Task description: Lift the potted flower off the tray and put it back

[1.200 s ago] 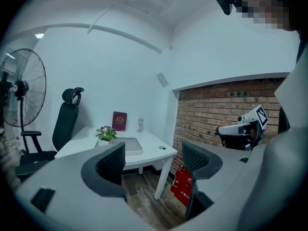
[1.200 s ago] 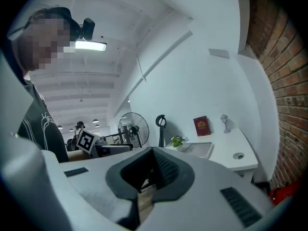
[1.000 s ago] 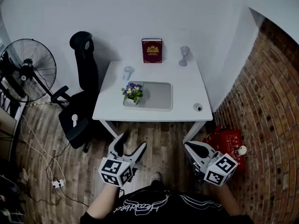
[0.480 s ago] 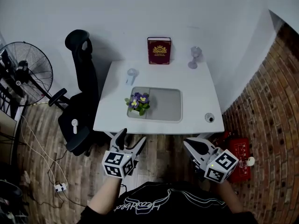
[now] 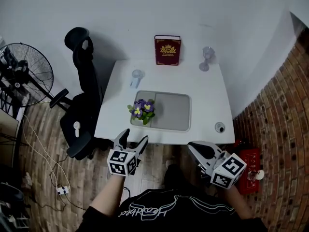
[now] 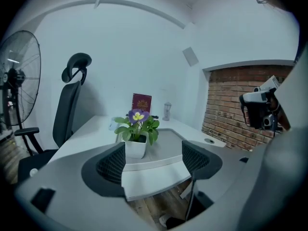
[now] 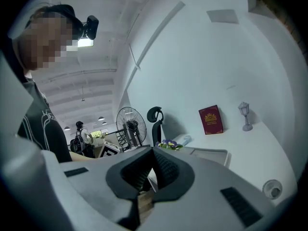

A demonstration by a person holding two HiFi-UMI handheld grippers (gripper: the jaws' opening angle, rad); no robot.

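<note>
A potted flower (image 5: pixel 141 111) with purple blooms, in a white pot, stands on the left end of a grey tray (image 5: pixel 171 111) on the white table (image 5: pixel 207 98). My left gripper (image 5: pixel 133 139) hovers just short of the table's front edge, open and empty. In the left gripper view the potted flower (image 6: pixel 136 138) stands straight ahead beyond the left gripper (image 6: pixel 154 161), between the spread pads and well apart from them. My right gripper (image 5: pixel 194 148) hangs below the table's front right, shut on nothing. In the right gripper view the right gripper (image 7: pixel 153 170) points past the potted flower (image 7: pixel 168 144).
A red book (image 5: pixel 167 50) stands at the table's back edge, with a small lamp figure (image 5: pixel 207 58) to its right. A pale object (image 5: pixel 136 77) lies behind the tray and a round fitting (image 5: pixel 219 127) sits front right. An office chair (image 5: pixel 82 95) and fan (image 5: pixel 24 74) stand left; a brick wall (image 5: pixel 285 115) right.
The table has drawn nearer in the head view, and both grippers now sit closer to its front edge. Neither jaw state has changed.
</note>
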